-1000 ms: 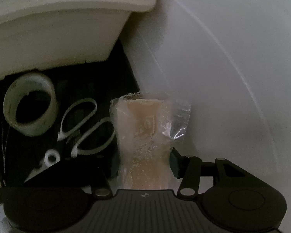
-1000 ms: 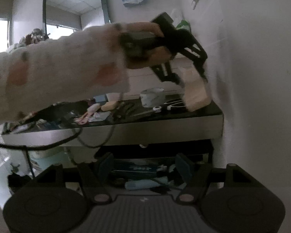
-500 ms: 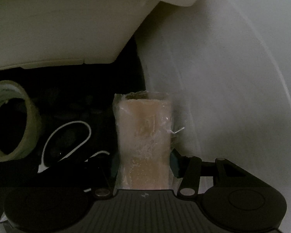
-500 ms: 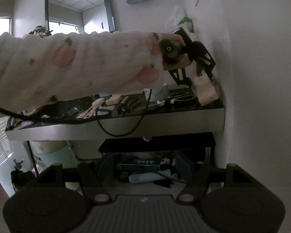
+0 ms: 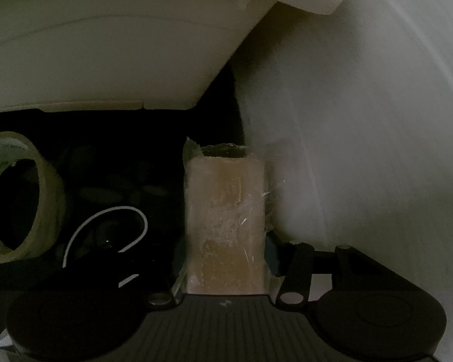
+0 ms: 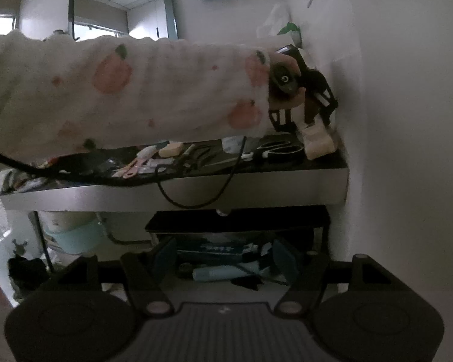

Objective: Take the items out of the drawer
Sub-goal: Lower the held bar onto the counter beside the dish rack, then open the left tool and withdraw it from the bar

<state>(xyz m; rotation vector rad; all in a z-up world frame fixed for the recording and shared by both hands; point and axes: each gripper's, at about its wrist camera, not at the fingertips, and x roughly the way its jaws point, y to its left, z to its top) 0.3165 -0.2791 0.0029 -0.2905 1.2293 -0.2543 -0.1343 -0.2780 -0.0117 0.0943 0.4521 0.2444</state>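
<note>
My left gripper (image 5: 225, 253) is shut on a tan block wrapped in clear plastic (image 5: 225, 220). In the right wrist view the same left gripper (image 6: 311, 111) holds the block (image 6: 318, 144) low at the right end of the black counter (image 6: 287, 166), against the white wall; whether it rests there I cannot tell. My right gripper (image 6: 225, 259) is open and empty, held in front of the open drawer (image 6: 238, 235) under the counter, where a light blue tube (image 6: 217, 273) and a dark box lie.
A tape roll (image 5: 18, 199) and white-handled scissors (image 5: 105, 235) lie left of the block, under a white basin (image 5: 105, 45). The counter carries scissors (image 6: 277, 150), a soap bar (image 6: 170, 149) and several small items. A black cable (image 6: 196, 193) hangs over its front edge.
My left gripper has carried the wrapped block down and to the right, into the counter's corner by the wall. The right gripper has stayed open, shifting slightly.
</note>
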